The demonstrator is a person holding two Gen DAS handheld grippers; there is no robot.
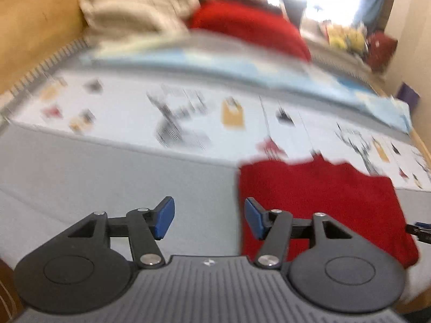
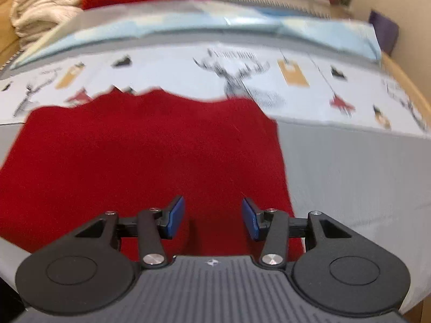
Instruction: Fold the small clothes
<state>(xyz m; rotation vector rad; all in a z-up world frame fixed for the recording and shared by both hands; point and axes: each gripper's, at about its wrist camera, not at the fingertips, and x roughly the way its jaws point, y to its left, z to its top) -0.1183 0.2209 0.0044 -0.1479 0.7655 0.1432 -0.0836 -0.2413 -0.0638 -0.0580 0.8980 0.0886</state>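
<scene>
A red cloth [image 1: 317, 202] lies flat on the grey bed surface, folded into a rough rectangle. In the left wrist view it fills the lower right, and my left gripper [image 1: 209, 218] hovers over its left edge, open, with nothing between the blue pads. In the right wrist view the same red cloth [image 2: 150, 156] spreads across the middle and left. My right gripper [image 2: 213, 218] hangs over the cloth's near right part, open and holding nothing. Both views are motion-blurred.
A white printed sheet with deer and small figures [image 2: 242, 75] lies beyond the cloth, with a light blue strip [image 2: 215, 24] behind it. Cream folded towels [image 1: 134, 8] and another red bundle [image 1: 250, 27] sit at the back. A wooden bed frame [image 1: 32, 35] borders the left.
</scene>
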